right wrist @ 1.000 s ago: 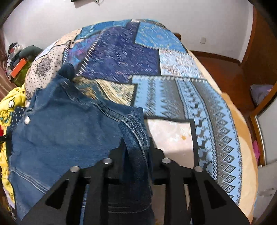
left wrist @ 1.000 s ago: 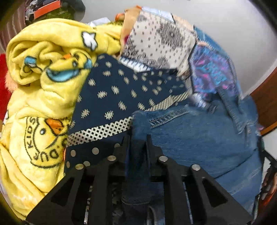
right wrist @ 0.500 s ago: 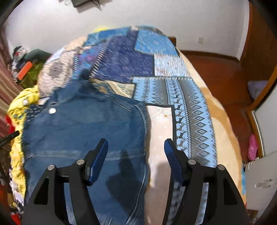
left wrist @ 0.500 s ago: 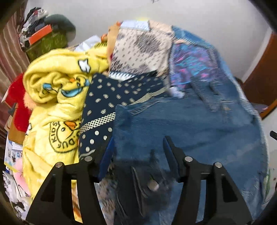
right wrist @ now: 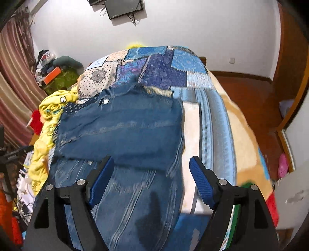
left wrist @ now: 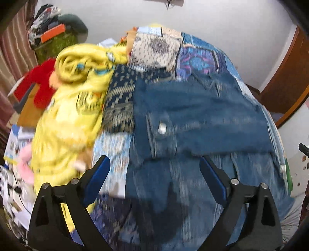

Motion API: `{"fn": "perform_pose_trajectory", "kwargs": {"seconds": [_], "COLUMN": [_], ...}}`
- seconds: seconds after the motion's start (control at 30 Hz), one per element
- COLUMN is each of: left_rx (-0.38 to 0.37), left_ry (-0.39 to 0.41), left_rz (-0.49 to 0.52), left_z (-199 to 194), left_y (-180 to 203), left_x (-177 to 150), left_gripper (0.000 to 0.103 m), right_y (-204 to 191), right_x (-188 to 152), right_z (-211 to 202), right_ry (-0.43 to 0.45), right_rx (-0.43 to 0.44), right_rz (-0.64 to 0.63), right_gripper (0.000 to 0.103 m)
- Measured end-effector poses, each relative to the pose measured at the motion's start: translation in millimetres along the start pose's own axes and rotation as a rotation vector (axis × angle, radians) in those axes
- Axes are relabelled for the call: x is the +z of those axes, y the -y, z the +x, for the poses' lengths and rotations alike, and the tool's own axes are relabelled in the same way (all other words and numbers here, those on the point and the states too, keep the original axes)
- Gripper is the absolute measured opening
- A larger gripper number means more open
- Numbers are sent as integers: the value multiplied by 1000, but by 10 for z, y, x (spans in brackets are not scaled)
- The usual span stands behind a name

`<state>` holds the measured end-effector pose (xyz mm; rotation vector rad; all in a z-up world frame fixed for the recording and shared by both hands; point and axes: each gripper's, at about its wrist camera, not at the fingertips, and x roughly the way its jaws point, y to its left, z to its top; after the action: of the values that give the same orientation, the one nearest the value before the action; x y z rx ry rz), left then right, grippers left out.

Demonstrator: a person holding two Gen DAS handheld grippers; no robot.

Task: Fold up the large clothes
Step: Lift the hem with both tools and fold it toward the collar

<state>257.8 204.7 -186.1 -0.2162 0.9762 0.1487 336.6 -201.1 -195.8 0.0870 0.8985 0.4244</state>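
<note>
no lettering can be read; the print on the yellow blanket is blurred.

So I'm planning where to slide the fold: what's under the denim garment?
The denim garment lies on a patchwork bedspread; its left edge overlaps a navy dotted cloth. What lies beneath its middle is covered.

Home bedroom: patchwork bedspread on bed, striped curtains, wall-mounted screen (cluttered corner).
</note>
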Motion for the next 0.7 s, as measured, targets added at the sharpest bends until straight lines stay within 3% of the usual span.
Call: {"fn": "perform_pose_trajectory", "kwargs": {"seconds": [0.13,0.33,0.53,0.63,0.7], "left_rx": [-3,-78,-215,-233,-216], "left_ry": [-47,-158,-204,-191,-164], "left_rz": [-42,-200,-342,-352,-343], "left_z": [20,152,196,185,157], "left_y": [-151,-402,-459,-402,-335], "left_x": [-460,-1088,-1579,-1695,-1737], "left_gripper": [94,94,94,88,77], "right_y": [-11,-48,-92,-86,-63], "right_x": [-331,-782,-1136,-1234,-1271], "right_z": [5,-22,-35,-33,-64], "right_ry": [-29,-82,-117,-112,-96], "right_rx": [-45,-61,-33,-36,-14], "right_rz": [28,38,94,125,153], "right_gripper": [78,78,78,78,78]}}
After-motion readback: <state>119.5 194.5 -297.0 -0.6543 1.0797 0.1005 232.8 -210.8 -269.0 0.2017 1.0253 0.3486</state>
